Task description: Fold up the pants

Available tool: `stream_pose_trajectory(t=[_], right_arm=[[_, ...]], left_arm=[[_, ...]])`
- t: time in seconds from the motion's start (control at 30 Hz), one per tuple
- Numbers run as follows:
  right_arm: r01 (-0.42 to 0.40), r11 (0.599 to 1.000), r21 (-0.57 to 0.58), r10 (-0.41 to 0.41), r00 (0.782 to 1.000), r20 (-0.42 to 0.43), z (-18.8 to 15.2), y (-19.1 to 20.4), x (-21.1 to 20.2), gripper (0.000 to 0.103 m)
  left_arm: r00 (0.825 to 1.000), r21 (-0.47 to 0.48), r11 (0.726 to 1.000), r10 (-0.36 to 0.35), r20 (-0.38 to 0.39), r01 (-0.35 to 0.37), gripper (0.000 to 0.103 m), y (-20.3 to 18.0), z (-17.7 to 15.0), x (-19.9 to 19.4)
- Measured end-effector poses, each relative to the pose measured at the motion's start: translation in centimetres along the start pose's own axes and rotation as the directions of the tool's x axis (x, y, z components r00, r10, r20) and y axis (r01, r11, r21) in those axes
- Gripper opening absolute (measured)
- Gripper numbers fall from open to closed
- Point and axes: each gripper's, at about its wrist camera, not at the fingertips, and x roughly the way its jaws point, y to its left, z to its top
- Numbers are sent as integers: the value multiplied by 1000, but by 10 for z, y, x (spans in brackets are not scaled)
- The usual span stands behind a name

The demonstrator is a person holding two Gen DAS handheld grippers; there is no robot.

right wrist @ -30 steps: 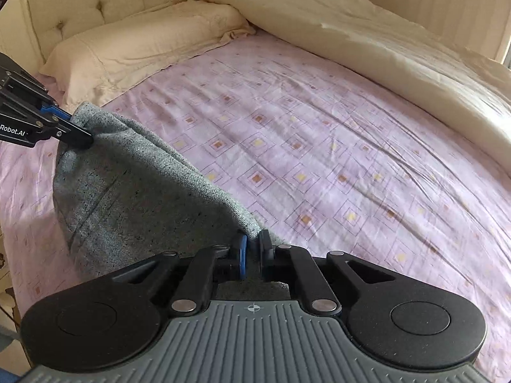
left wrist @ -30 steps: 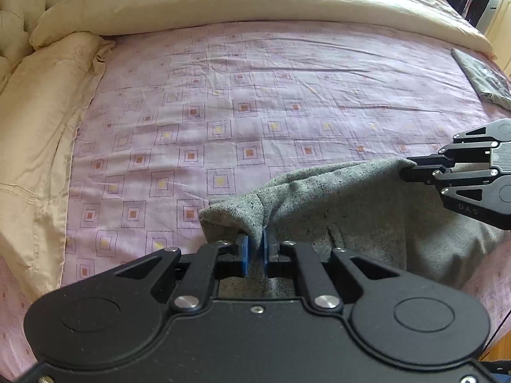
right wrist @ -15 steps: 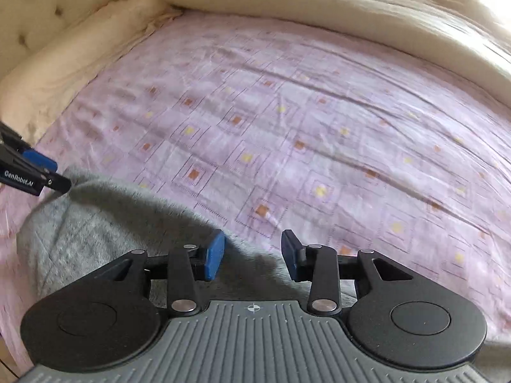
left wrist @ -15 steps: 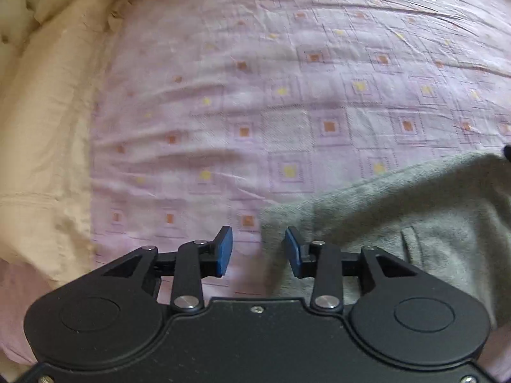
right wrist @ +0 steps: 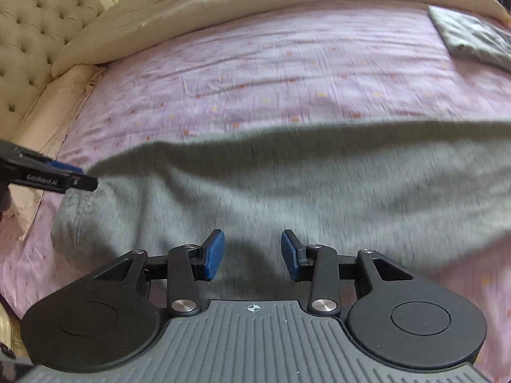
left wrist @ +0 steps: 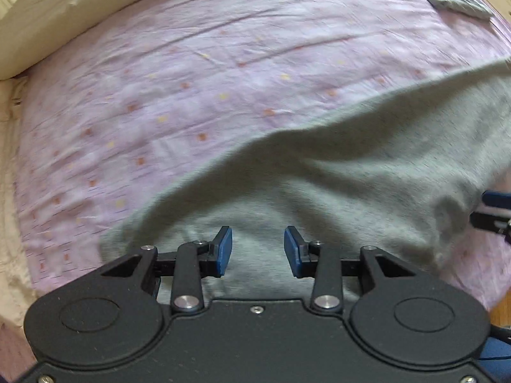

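The grey pants (left wrist: 351,175) lie spread and loosely folded on the pink patterned bedsheet (left wrist: 191,79). My left gripper (left wrist: 258,250) hovers open just above their near edge, with no cloth between its blue pads. In the right wrist view the pants (right wrist: 287,185) stretch across the whole width. My right gripper (right wrist: 252,252) is open over them too, holding nothing. The left gripper's fingers (right wrist: 54,175) show at the pants' left corner. The right gripper's fingertips (left wrist: 493,214) poke in at the far right of the left wrist view. Both views are motion-blurred.
A cream duvet (right wrist: 239,3) is bunched along the far side of the bed. A pillow (right wrist: 54,95) and a tufted headboard (right wrist: 35,32) lie to the left. A folded grey garment (right wrist: 472,38) rests at the far right corner.
Both grippers were shut on the raised pants' edge, then opened and let go. The pants now lie on the sheet, and both grippers have drawn back over the cloth.
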Motion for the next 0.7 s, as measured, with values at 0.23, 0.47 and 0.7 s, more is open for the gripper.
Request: stream_pose_trajectory(t=[0.23, 0.47, 0.7], right_arm=[[-39, 998, 46, 44, 993, -109, -55, 3, 18, 39], [-82, 996, 31, 85, 990, -111, -54, 18, 47, 39], [-118, 992, 40, 111, 981, 161, -28, 22, 13, 40]], left_arm=[[997, -24, 1000, 17, -79, -19, 48, -12, 4, 45], [987, -140, 990, -4, -162, -19, 49, 17, 9, 62], [979, 6, 996, 83, -184, -84, 47, -10, 9, 68]])
